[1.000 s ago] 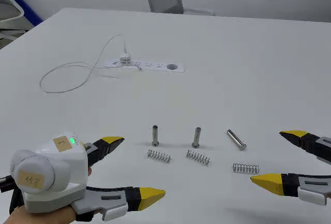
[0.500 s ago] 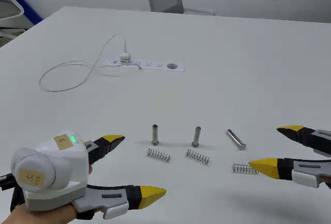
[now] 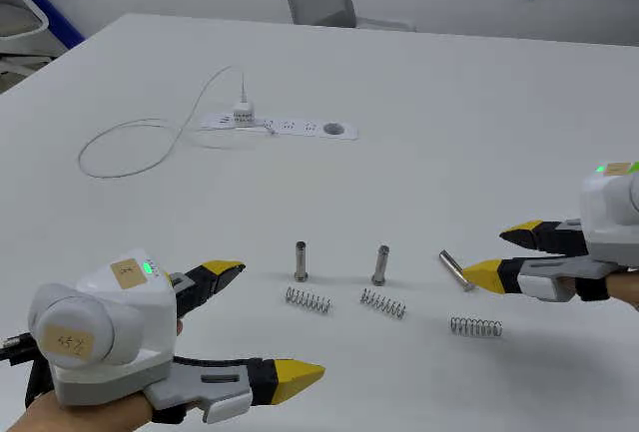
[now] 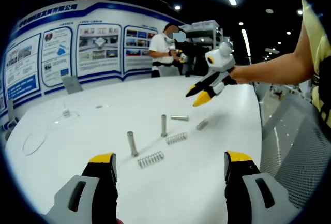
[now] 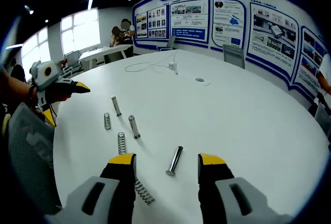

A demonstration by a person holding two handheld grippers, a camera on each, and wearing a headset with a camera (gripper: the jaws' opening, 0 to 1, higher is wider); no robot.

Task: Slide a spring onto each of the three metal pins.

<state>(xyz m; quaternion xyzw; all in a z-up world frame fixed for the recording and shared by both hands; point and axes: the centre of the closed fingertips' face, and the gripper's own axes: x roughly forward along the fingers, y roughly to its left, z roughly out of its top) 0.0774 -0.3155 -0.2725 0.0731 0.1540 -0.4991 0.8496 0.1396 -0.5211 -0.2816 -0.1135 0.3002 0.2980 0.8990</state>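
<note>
- Head view: the right gripper [image 3: 496,250] has left the rightmost spring [image 3: 475,327] for the fallen pin [image 3: 455,269], jaws open; it probably means to stand the pin up first.
- Left gripper view: the left gripper [image 4: 169,158] waits, open and empty, near an upright pin [image 4: 133,144].
- Right gripper view: the fallen pin lies on the desk [image 5: 232,105] between the open jaws.

Three pins [image 3: 301,260], three springs [image 3: 308,300]

White table [image 3: 449,133]. 2 pins upright: left pin [image 3: 301,260], mid pin [image 3: 380,264]; 3rd pin [image 3: 454,269] lies flat beside them. Springs lie near each, on the person's side: left spring [image 3: 308,300], mid spring [image 3: 383,303], right spring [image 3: 475,327]. Farther back: power strip [image 3: 280,127] w/ looped white cable [image 3: 130,143].
</note>
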